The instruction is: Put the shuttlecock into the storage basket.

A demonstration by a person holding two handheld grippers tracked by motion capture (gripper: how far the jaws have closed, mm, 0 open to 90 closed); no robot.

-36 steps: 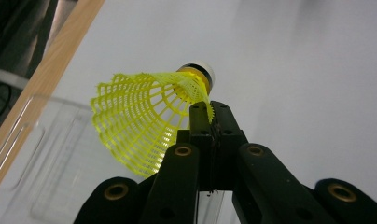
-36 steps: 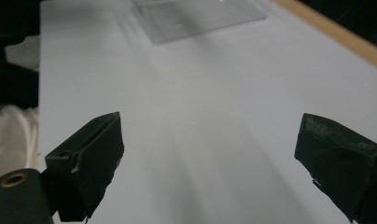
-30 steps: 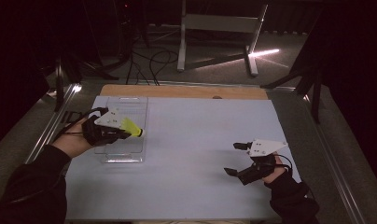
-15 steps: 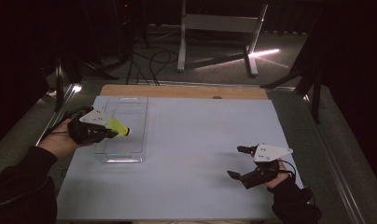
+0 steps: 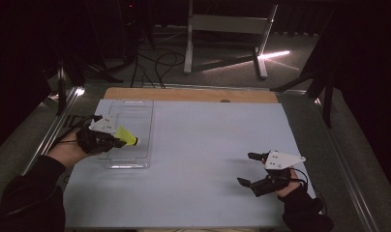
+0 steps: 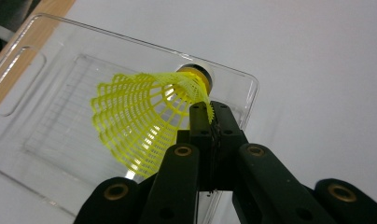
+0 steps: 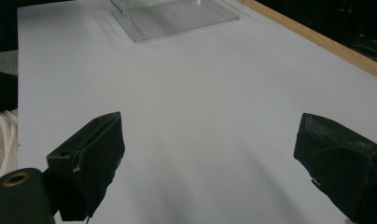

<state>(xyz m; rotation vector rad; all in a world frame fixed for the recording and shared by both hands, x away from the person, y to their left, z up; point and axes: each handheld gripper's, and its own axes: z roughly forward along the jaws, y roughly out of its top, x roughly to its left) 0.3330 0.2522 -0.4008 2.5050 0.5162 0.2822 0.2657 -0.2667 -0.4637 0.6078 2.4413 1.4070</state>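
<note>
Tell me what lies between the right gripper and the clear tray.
Nothing: in the high view, bare white table separates the right gripper from the clear tray; the right gripper view agrees.

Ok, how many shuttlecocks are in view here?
1. A yellow shuttlecock is pinched by its skirt in the left tongs, held above the clear plastic tray. None other visible.

- The clear rectangular plastic tray is cut off by the top edge of the right gripper view, so just its near end shows.
- In the left gripper view, the left claw covers part of the yellow mesh-skirted plastic shuttlecock.
- In the high view, the person's forearms leave the bottom edge.
</note>
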